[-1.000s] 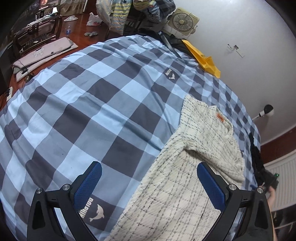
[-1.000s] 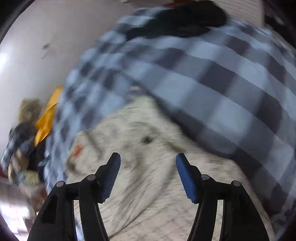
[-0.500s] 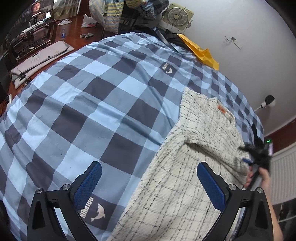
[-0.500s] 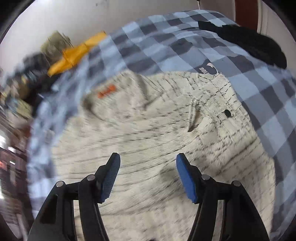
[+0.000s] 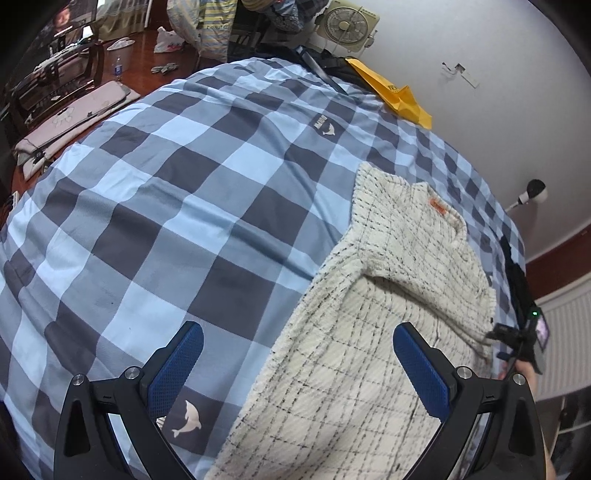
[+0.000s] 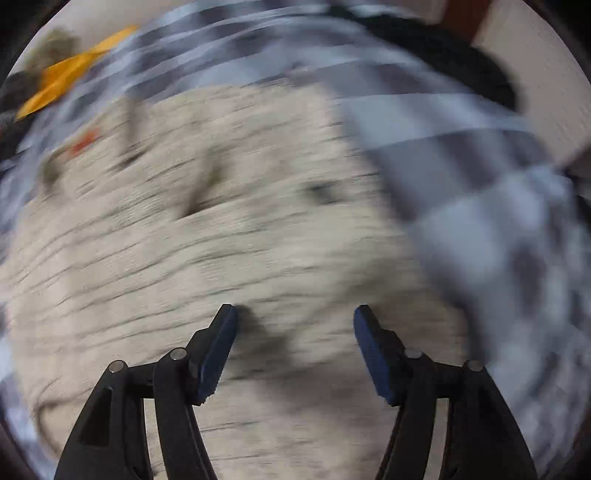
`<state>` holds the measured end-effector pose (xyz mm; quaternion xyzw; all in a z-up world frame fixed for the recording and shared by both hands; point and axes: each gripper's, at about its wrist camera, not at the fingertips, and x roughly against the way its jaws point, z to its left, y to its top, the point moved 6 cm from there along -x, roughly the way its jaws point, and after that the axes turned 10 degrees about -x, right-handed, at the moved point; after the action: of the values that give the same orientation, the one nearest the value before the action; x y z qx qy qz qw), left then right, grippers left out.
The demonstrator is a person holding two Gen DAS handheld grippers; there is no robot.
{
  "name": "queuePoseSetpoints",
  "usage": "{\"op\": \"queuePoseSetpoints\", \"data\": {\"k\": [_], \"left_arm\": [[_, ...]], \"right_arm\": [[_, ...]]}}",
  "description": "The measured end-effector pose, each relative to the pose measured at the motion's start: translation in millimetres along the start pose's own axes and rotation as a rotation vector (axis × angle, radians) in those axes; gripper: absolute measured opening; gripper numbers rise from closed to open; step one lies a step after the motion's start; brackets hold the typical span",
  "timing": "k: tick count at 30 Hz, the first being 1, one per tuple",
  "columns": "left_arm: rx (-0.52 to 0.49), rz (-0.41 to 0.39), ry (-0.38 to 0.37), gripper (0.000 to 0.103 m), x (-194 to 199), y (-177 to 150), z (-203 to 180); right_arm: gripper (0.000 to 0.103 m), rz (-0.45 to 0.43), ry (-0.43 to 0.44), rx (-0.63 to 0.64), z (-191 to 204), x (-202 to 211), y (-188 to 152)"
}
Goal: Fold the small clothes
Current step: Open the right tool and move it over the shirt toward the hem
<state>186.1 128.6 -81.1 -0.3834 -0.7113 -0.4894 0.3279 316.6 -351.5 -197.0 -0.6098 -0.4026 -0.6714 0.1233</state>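
A cream knitted top with a thin black check and an orange neck label (image 5: 406,295) lies spread on the blue checked bedspread (image 5: 166,184). My left gripper (image 5: 295,354) is open and empty, hovering over the garment's left edge near its lower part. My right gripper (image 6: 295,332) is open and empty, close above the garment (image 6: 221,221); that view is motion-blurred. The right gripper also shows in the left wrist view (image 5: 517,339) at the garment's right side, held in a hand.
A yellow envelope (image 5: 395,96) and dark items lie at the bed's far end near a fan (image 5: 347,26). A black garment (image 6: 461,59) lies at the bed's right side. A wall and radiator stand to the right; the floor and furniture are on the left.
My right gripper swung in over the garment and dropped closer to it, now near its right side. My left gripper stayed almost still.
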Motion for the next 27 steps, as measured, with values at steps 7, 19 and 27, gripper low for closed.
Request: {"op": "queuePoseSetpoints", "data": {"k": [7,19,27], "left_arm": [[-0.017,0.0,0.009,0.103,-2,-1,-2],[-0.01,0.003,-0.002,0.103,0,1,-2],[-0.021,0.008,0.031,0.103,-2,1,4]], "right_arm": [[0.062,-0.074,0.169,0.107,33,34,1],[0.074,-0.054,0.052,0.192,79,18,-52],[0.076,-0.097,0.354,0.457,189,85,-121]]}}
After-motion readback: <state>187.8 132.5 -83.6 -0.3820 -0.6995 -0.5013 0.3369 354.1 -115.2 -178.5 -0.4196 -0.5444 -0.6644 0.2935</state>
